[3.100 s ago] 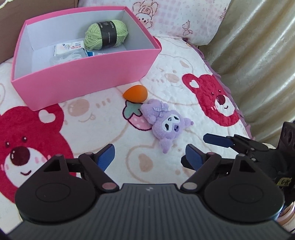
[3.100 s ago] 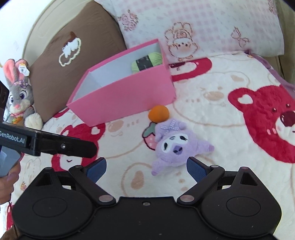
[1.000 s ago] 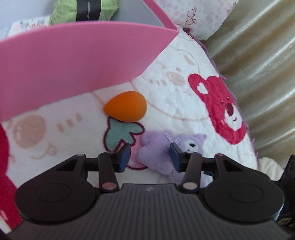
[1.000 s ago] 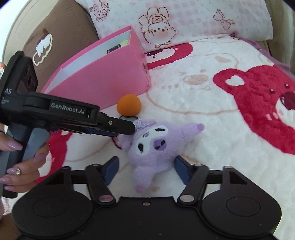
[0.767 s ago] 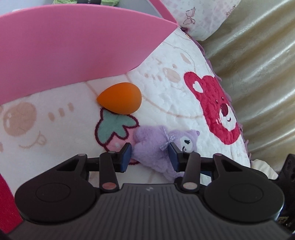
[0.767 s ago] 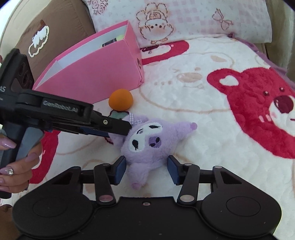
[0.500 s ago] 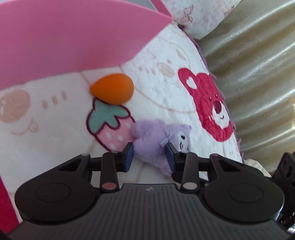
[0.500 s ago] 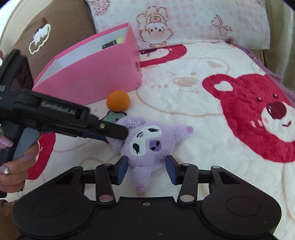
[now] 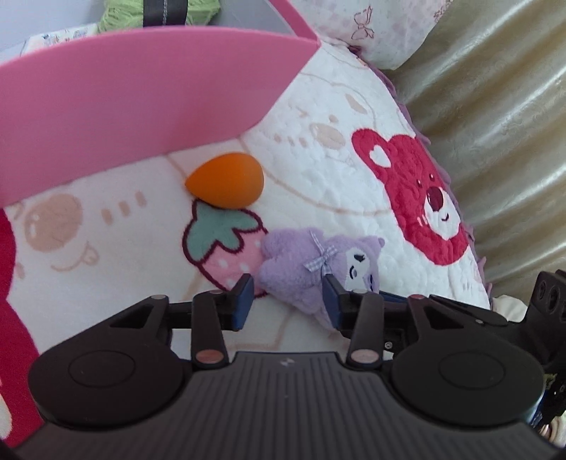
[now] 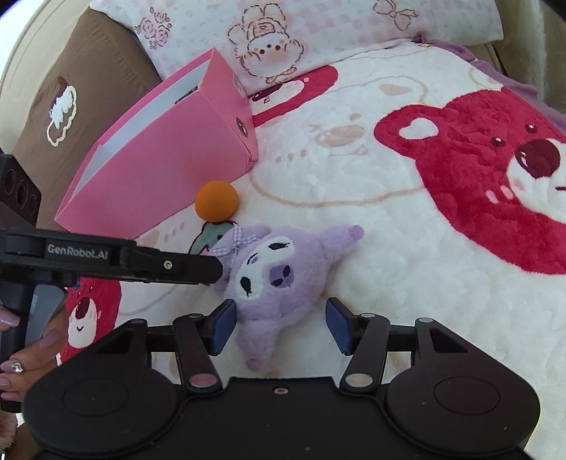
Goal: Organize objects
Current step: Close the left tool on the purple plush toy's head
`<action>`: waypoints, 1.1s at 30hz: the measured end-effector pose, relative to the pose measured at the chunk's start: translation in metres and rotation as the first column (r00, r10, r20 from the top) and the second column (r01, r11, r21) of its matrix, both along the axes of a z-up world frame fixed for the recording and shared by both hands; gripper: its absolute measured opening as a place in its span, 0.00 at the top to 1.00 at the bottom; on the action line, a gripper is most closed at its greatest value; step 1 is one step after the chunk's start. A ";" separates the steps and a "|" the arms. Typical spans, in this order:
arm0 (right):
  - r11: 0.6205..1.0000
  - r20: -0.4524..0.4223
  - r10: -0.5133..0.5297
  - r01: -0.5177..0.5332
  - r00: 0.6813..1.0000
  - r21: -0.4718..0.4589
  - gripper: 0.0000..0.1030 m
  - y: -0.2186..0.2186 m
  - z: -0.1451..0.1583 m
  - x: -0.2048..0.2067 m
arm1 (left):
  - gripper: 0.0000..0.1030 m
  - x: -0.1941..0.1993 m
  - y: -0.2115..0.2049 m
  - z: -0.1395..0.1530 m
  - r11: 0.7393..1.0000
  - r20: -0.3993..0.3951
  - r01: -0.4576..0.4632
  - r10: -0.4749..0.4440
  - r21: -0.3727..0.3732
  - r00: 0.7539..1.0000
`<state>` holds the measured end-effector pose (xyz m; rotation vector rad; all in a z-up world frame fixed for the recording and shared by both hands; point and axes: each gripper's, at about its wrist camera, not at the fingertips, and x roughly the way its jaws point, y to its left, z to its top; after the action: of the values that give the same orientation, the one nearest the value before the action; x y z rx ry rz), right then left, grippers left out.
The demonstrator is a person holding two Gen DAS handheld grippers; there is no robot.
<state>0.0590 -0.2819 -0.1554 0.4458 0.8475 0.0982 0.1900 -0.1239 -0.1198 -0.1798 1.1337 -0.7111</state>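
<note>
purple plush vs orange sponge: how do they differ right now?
The plush is fuzzy, purple and sprawled, with a face and bow; the sponge is smooth, plain orange and egg-shaped. The plush is bigger. The plush lies between both hand-held grippers' fingers; the sponge lies untouched by the pink box. Both rest on the blanket, outside the box.

One purple plush toy [image 10: 272, 279], one orange egg-shaped sponge [image 9: 226, 184], one pink box [image 9: 141, 95], one green yarn ball [image 9: 159, 12], two pillows [image 10: 318, 28]

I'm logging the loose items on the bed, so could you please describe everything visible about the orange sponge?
The orange sponge is a smooth, matte, egg-shaped piece, plain and unmarked, looking soft like foam. It lies on its side on the bear-print blanket, pointed end towards the left in the left wrist view, just in front of the pink box wall and above a strawberry print. Neither hand-held gripper touches it; the purple plush lies apart, nearby.
</note>
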 end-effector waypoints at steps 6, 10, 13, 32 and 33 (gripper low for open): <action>0.992 0.023 0.030 -0.027 0.999 -0.124 0.55 0.012 0.007 -0.002 | 0.48 0.009 -0.014 0.001 1.000 0.001 0.004 -0.004 -0.020 1.000; 0.984 0.021 0.043 -0.039 0.999 -0.176 0.55 0.014 0.006 -0.003 | 0.50 0.006 -0.026 -0.009 1.000 0.000 0.002 -0.002 0.007 1.000; 0.990 0.014 0.036 -0.034 0.999 -0.135 0.54 0.008 0.003 -0.002 | 0.58 -0.002 -0.022 -0.007 0.999 0.032 -0.043 0.043 -0.005 0.999; 0.969 0.066 0.145 -0.128 0.987 -0.212 0.48 0.035 0.011 -0.011 | 0.63 -0.031 0.001 0.010 0.998 0.050 -0.049 0.050 -0.033 0.997; 0.969 0.067 0.151 -0.135 0.986 -0.209 0.48 0.037 0.012 -0.012 | 0.63 -0.033 0.004 0.012 0.998 0.056 -0.048 0.050 -0.031 0.997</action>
<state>0.0474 -0.2450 -0.1434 0.1866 0.7985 0.1604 0.1566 -0.1195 -0.1078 -0.2107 1.0617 -0.6854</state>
